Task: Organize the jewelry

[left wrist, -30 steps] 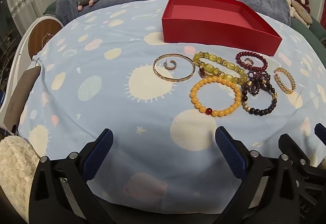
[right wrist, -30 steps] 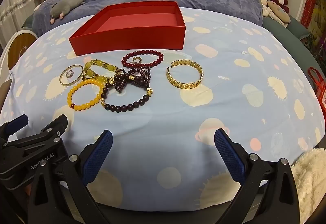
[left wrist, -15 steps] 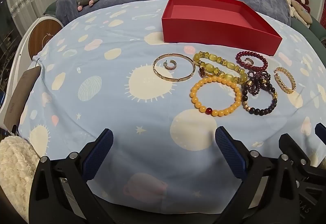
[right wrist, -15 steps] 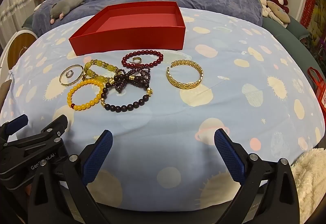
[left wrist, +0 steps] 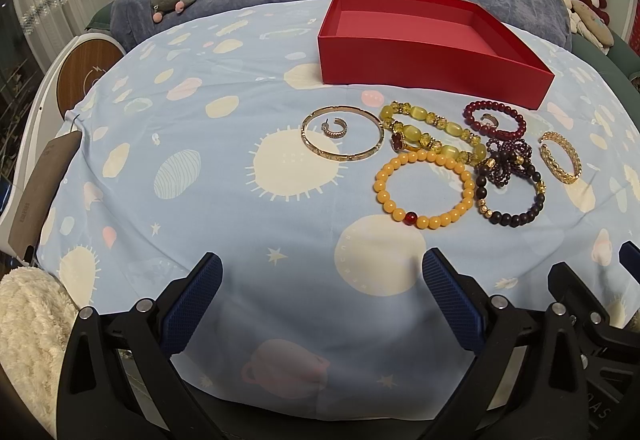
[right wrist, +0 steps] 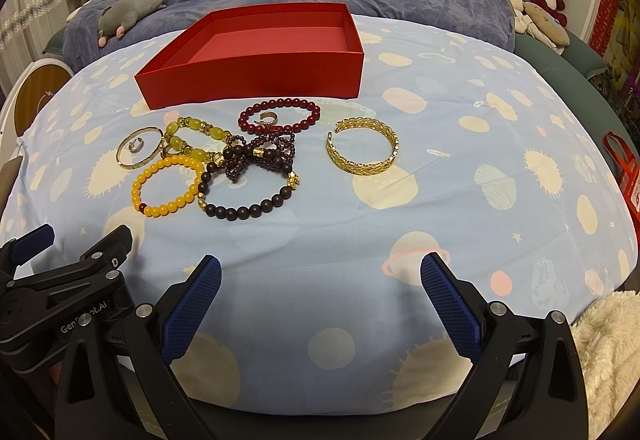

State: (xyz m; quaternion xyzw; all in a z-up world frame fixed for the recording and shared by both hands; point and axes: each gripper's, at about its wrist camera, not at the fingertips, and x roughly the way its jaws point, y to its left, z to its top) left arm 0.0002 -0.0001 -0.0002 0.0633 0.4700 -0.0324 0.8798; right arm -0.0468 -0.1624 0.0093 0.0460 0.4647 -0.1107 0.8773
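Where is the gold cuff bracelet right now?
The gold cuff bracelet lies apart on the sheet, at the right end of the jewelry, right of the dark red bead bracelet, before the red box.

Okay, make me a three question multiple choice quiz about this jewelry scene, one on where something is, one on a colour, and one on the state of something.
1. Where does the small hoop earring lie?
A. Inside the thin gold bangle
B. Inside the red box
C. On the grey plush toy

2. What colour is the odd bead on the yellow bead bracelet?
A. Blue
B. Dark red
C. White

3. What is the state of the red box?
A. Closed with a lid
B. Open and holding nothing visible
C. Open and full of bracelets

Answers:
1. A, the earring sits on the cloth within the bangle's ring.
2. B, a single dark red bead shows at the bracelet's near edge.
3. B, there is no lid on it, its inside looks bare, and all the jewelry lies on the cloth in front of it.
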